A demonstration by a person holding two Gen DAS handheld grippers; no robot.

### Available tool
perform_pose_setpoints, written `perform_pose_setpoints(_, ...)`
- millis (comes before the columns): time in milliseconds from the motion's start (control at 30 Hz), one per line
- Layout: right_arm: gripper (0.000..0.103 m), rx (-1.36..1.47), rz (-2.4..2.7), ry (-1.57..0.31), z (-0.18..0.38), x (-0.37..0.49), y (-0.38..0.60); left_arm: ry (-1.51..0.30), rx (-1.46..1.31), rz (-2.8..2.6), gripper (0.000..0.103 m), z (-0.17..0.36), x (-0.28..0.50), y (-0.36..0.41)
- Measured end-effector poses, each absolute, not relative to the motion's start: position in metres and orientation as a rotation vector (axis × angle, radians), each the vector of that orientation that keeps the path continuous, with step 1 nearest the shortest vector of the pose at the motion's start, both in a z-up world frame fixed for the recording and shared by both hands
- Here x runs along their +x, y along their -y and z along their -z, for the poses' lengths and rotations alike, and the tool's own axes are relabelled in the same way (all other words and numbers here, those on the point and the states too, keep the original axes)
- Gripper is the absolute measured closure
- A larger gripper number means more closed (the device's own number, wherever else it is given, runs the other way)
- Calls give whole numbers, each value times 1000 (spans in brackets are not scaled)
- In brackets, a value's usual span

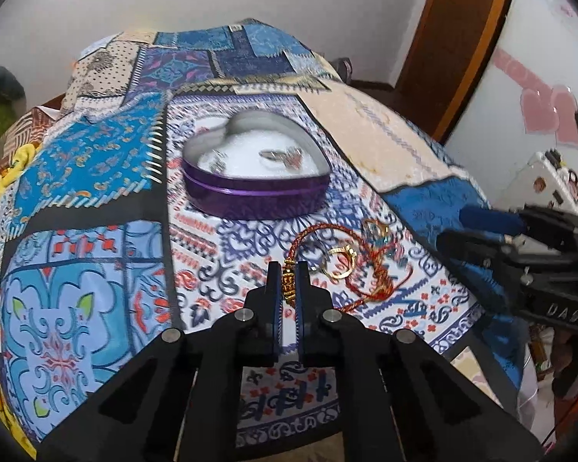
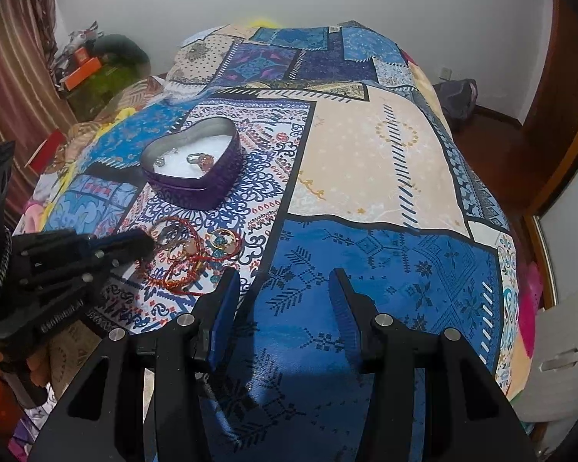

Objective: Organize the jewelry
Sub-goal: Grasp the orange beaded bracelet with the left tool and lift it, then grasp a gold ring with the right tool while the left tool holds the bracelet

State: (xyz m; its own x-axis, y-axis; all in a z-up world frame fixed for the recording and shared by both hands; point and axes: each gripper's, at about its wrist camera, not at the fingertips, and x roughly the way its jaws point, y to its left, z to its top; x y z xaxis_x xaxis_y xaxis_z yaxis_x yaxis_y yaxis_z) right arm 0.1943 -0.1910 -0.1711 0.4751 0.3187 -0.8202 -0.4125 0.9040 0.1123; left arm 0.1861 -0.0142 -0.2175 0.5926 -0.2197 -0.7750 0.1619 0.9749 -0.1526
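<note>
A purple heart-shaped tin (image 1: 258, 196) with white lining sits open on the patterned bedspread and holds a ring (image 2: 199, 160) and another small silver piece (image 2: 161, 161). Below it lies a pile of jewelry (image 2: 189, 258): red thread bracelets, gold rings and a blue-stone piece. My left gripper (image 1: 289, 275) is shut on the gold beads of a red thread bracelet (image 1: 289, 285) at the pile's left edge. It also shows in the right wrist view (image 2: 142, 242). My right gripper (image 2: 285, 281) is open and empty over the blue patch, right of the pile.
The bedspread (image 2: 385, 161) covers a bed with edges falling off left and right. A wooden door frame (image 1: 458, 38) and a white cabinet (image 1: 539, 77) stand to the right. Clutter and a curtain (image 2: 15, 88) lie at the far left.
</note>
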Motion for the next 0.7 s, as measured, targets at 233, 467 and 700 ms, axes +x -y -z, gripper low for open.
perform_pose_setpoints(233,59,-119,-458,-978,171,196,182,-823,-111,199,98,189,176,-5)
perform_pose_setpoints(467,59,-132,-493,-992,175,201,166,-779,-129,170,98,175,166,-24)
perform_pose_setpoints(700,59,-176,-505,-967,176,199,149,-792,-154,116,98,186,160,-47)
